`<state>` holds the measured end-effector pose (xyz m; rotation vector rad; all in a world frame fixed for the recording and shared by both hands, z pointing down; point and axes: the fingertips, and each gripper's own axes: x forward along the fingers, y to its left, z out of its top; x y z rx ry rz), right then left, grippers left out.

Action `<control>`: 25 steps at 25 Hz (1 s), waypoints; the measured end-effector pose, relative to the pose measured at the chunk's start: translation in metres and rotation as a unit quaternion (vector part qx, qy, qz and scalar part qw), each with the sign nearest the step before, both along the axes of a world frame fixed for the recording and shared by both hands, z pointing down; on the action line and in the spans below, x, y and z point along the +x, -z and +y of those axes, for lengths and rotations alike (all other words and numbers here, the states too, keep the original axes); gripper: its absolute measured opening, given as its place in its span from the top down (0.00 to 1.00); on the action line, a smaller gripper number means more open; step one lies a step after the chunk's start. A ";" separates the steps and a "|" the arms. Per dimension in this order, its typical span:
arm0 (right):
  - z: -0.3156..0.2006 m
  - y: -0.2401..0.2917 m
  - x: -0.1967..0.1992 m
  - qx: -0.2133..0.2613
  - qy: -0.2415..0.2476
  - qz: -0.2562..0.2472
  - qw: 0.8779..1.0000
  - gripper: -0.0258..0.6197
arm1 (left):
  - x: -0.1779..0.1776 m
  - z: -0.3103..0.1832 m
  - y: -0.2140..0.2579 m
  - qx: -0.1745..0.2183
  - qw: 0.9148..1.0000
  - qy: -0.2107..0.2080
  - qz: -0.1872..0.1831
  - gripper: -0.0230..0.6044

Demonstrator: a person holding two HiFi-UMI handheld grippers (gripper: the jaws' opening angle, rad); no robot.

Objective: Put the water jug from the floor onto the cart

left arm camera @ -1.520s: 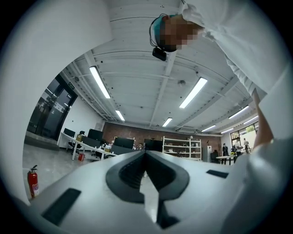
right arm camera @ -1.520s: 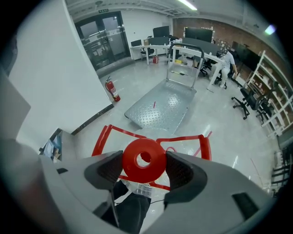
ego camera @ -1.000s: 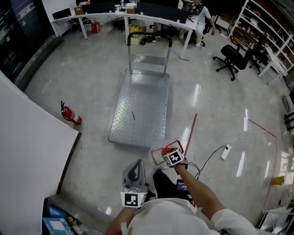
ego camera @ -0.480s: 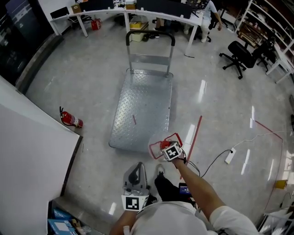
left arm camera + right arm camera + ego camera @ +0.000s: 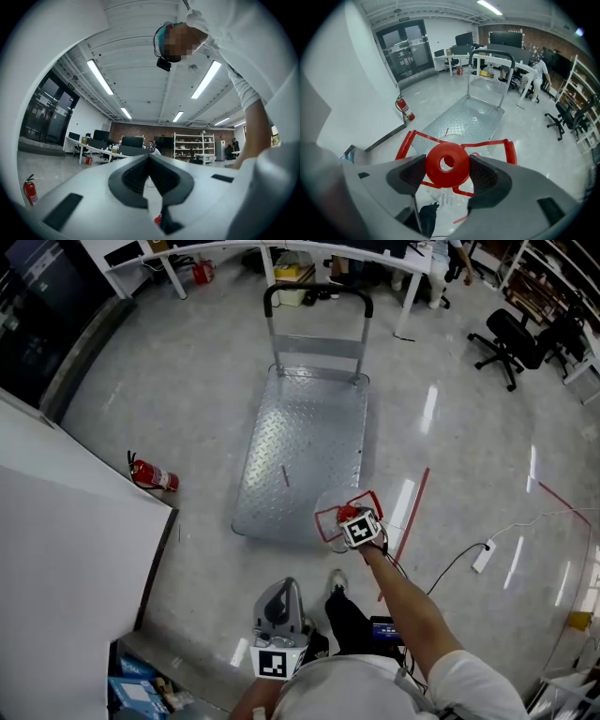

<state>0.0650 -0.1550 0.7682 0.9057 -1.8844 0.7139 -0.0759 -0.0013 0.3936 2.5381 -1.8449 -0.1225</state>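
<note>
The water jug [image 5: 336, 510] is clear plastic with a red carrying frame and a red cap [image 5: 447, 164]. My right gripper [image 5: 350, 519] is shut on that cap and holds the jug above the floor, over the near right corner of the cart [image 5: 300, 446]. The cart is a bare steel platform [image 5: 464, 119] with a black push handle [image 5: 319, 292] at its far end. My left gripper [image 5: 279, 589] stays close to my body, jaws together and nothing between them. In the left gripper view, the left gripper [image 5: 150, 158] points up towards the ceiling.
A white partition [image 5: 66, 549] stands at the left with a fire extinguisher [image 5: 150, 476] at its foot. A red tape line [image 5: 405, 521] and a power strip [image 5: 484, 556] with its cable lie on the floor to the right. An office chair [image 5: 525, 338] and desks stand at the back.
I have stepped towards the cart. The right gripper has carried the jug forward, from over the floor to over the cart's near right corner. The left gripper has stayed by my body.
</note>
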 end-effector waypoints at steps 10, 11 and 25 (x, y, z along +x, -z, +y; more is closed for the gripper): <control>-0.025 -0.013 -0.009 -0.004 -0.003 -0.007 1.000 0.50 | 0.001 -0.007 -0.012 -0.032 0.999 -0.001 0.003 0.96; -0.028 -0.013 -0.010 -0.003 -0.002 -0.010 1.000 0.50 | -0.001 -0.006 -0.016 -0.031 1.000 0.001 -0.002 0.96; -0.018 -0.016 -0.001 0.004 -0.020 -0.019 1.000 0.50 | -0.006 -0.018 -0.016 -0.022 1.000 -0.001 0.007 0.96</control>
